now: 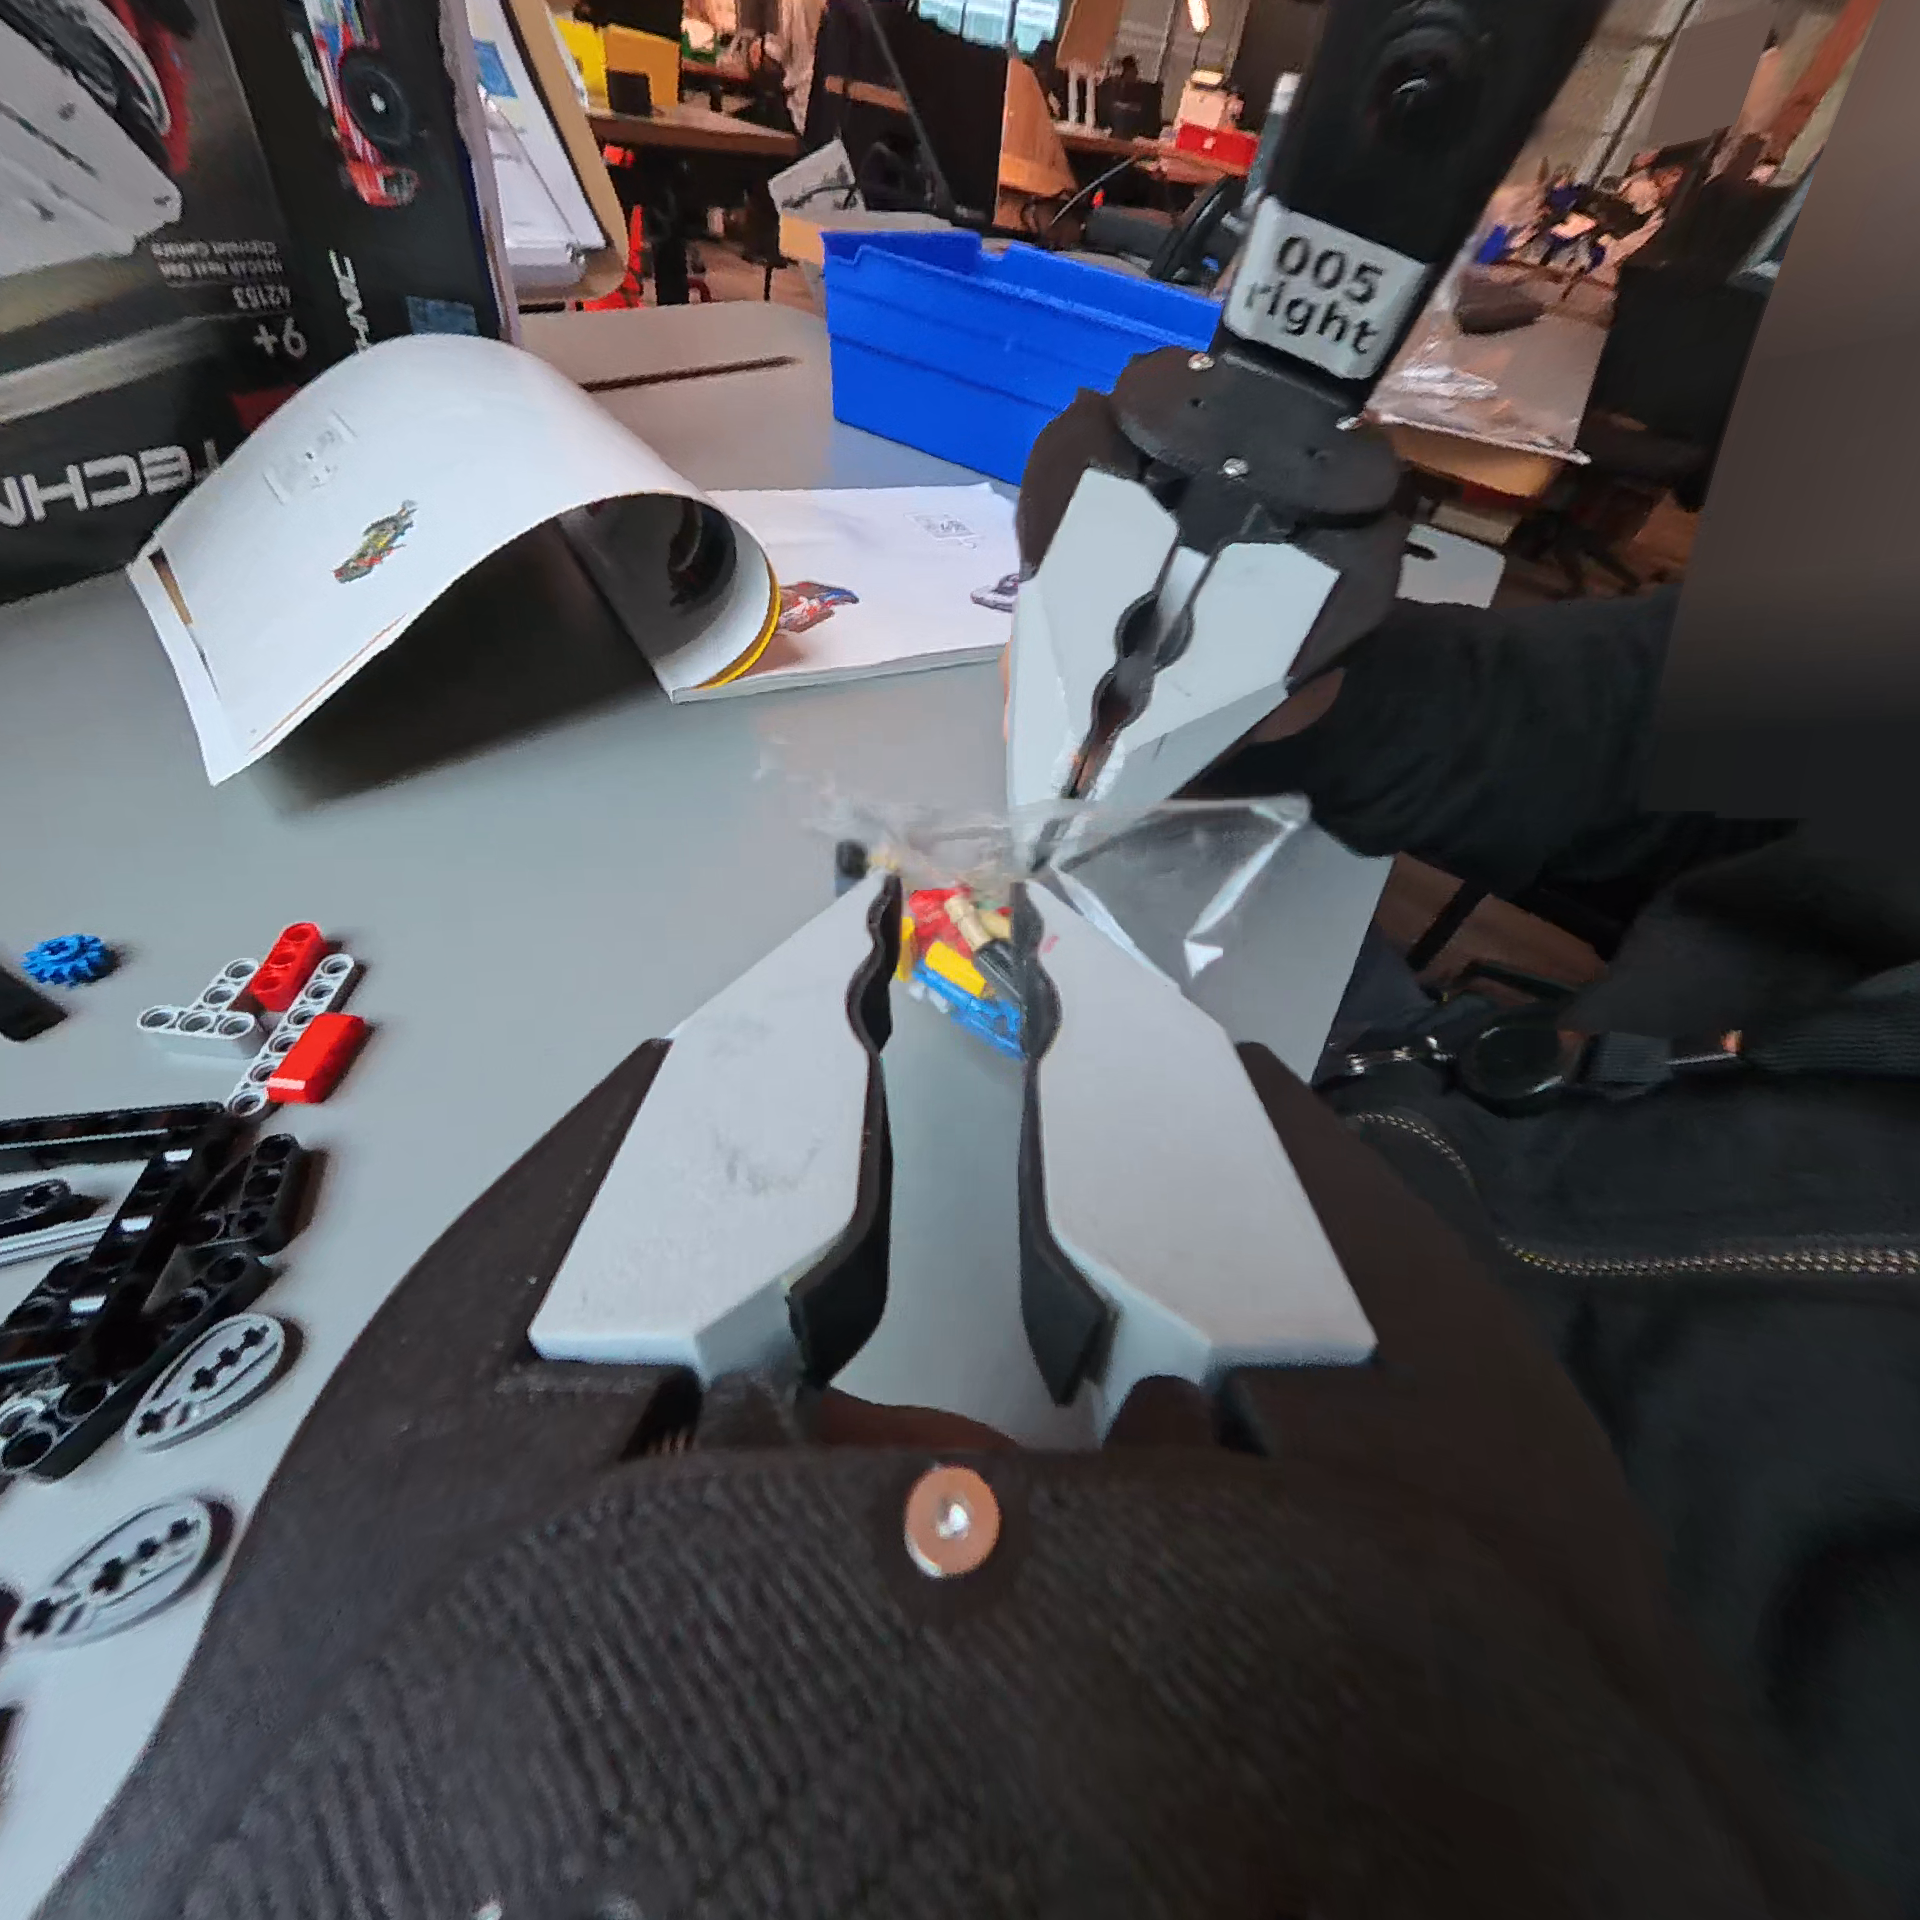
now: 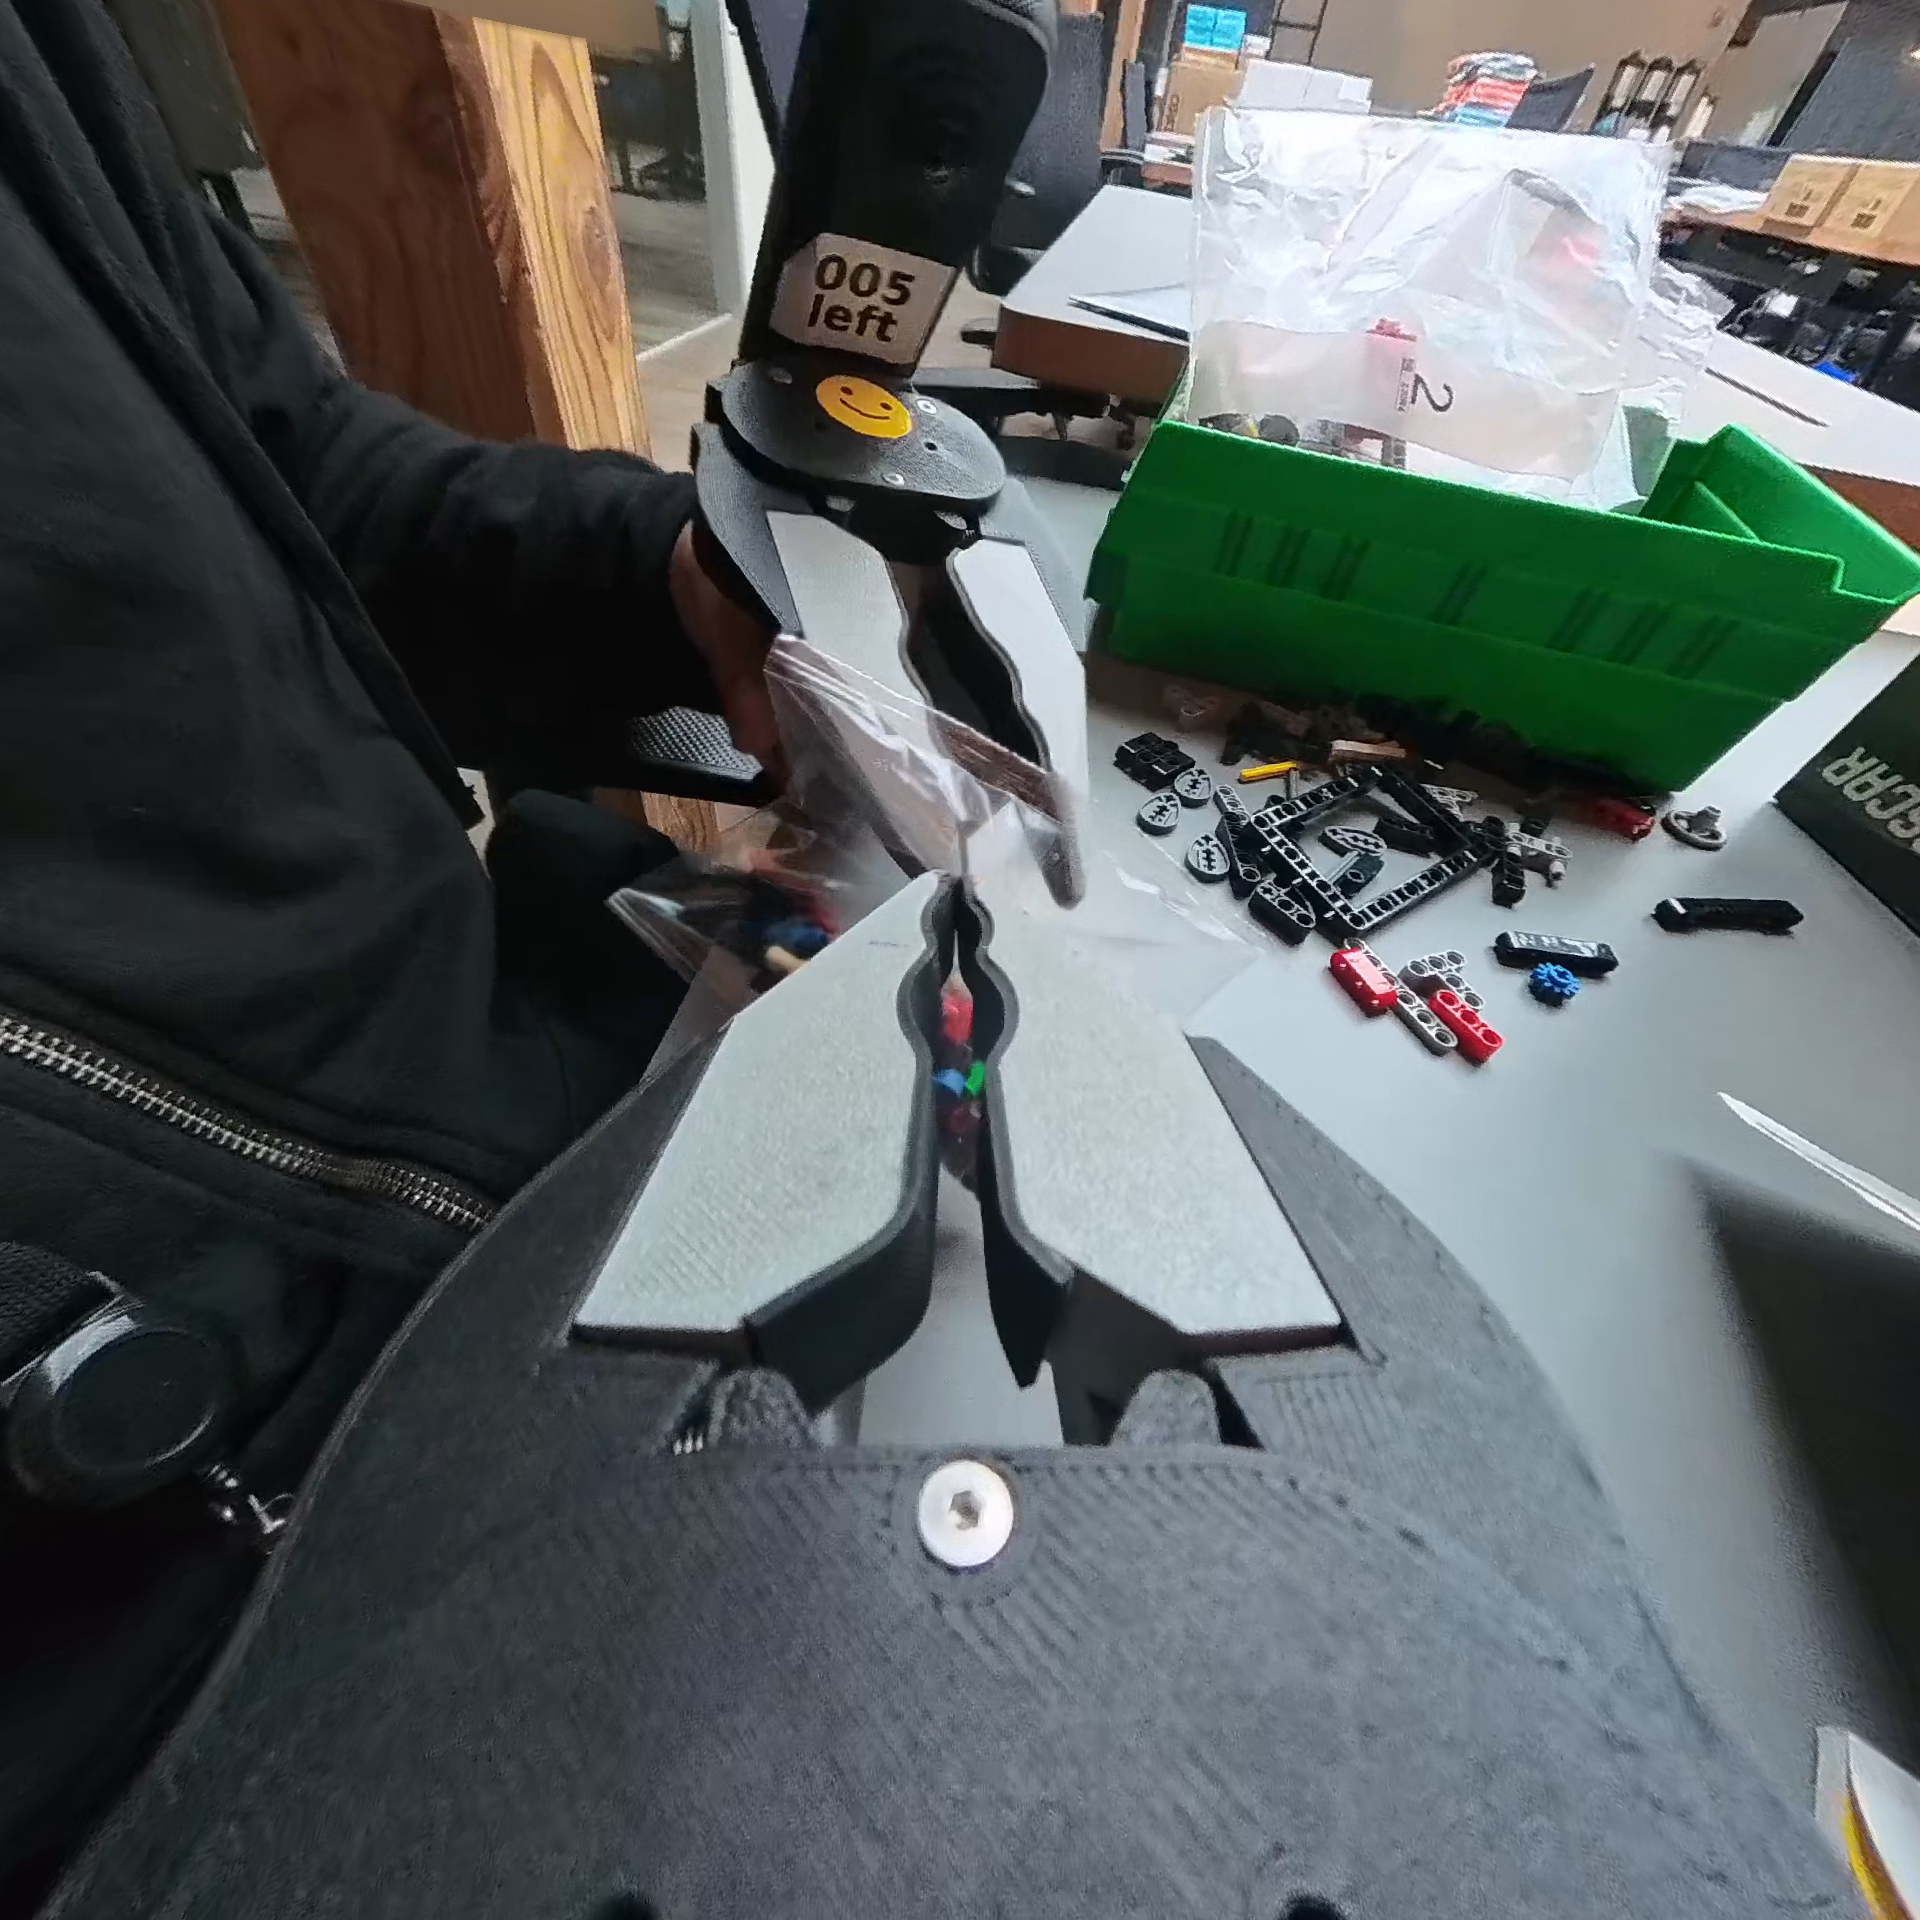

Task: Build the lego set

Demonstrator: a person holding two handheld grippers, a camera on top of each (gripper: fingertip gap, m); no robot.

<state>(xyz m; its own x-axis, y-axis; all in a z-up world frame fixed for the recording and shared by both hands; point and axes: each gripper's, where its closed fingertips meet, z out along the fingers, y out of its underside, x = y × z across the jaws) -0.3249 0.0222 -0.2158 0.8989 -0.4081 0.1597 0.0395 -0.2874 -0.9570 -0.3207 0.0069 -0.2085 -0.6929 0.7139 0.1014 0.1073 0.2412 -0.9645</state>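
Small clear parts bag (image 1: 1039,883) over worktop (image 1: 520,852), pinched between left gripper (image 1: 951,883) and right gripper (image 2: 956,896), fingers clamped on film: tear slowly, opening upward, beside loose black beams (image 2: 1340,842).

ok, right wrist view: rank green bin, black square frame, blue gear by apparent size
1. green bin, by far the largest, though it sits farthest back.
2. black square frame, mid-sized, lying among loose parts.
3. blue gear, smallest, and nearest to the camera of the three, so the order is safe.
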